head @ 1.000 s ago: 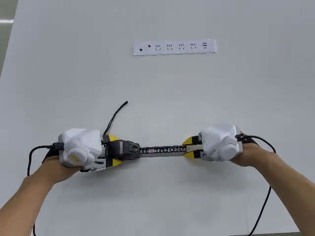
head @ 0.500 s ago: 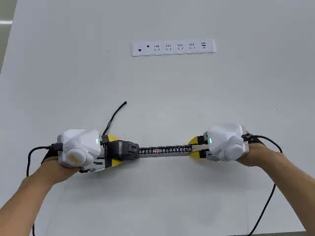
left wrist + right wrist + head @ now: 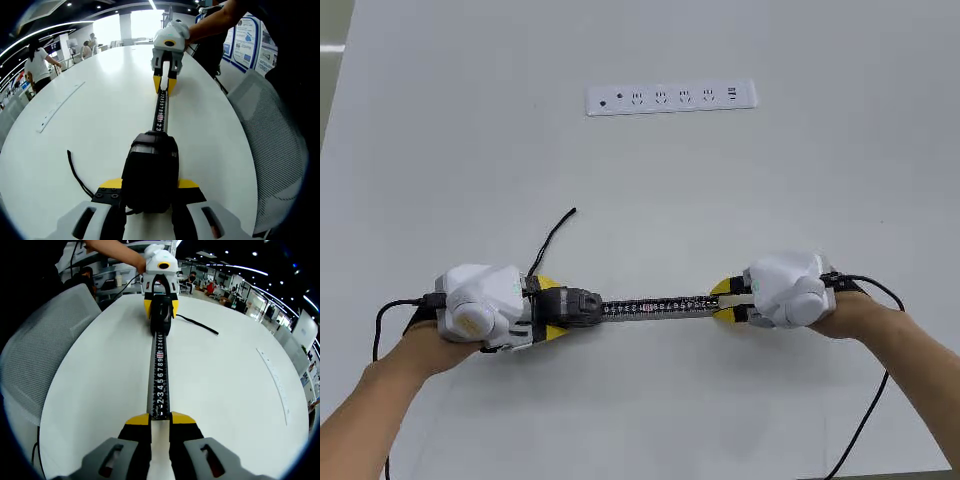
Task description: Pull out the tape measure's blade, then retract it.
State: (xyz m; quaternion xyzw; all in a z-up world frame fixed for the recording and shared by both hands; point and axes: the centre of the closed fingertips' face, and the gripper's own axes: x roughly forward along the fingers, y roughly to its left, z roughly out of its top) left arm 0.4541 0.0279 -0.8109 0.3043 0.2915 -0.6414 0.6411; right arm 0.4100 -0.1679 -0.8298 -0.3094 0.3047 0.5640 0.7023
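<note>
A black tape measure case [image 3: 573, 305] [image 3: 150, 170] lies on the white table [image 3: 640, 190], held between the yellow-tipped jaws of my left gripper [image 3: 548, 307] [image 3: 149, 185], which is shut on it. Its dark numbered blade [image 3: 655, 305] [image 3: 159, 375] [image 3: 160, 110] stretches rightward from the case. My right gripper [image 3: 725, 300] [image 3: 160, 421] is shut on the blade's end. Each gripper also appears far off in the other's view: the right gripper [image 3: 165, 82] and the left gripper with the case [image 3: 159, 310].
A white power strip [image 3: 671, 96] lies at the far middle of the table. A thin black strap [image 3: 549, 240] trails from the tape measure case toward the back. Cables run from both grippers along the person's arms. A mesh chair [image 3: 45, 340] stands beside the table.
My right gripper has moved rightward with the blade's end, and more blade now shows between the grippers. The left gripper and the case have stayed in place.
</note>
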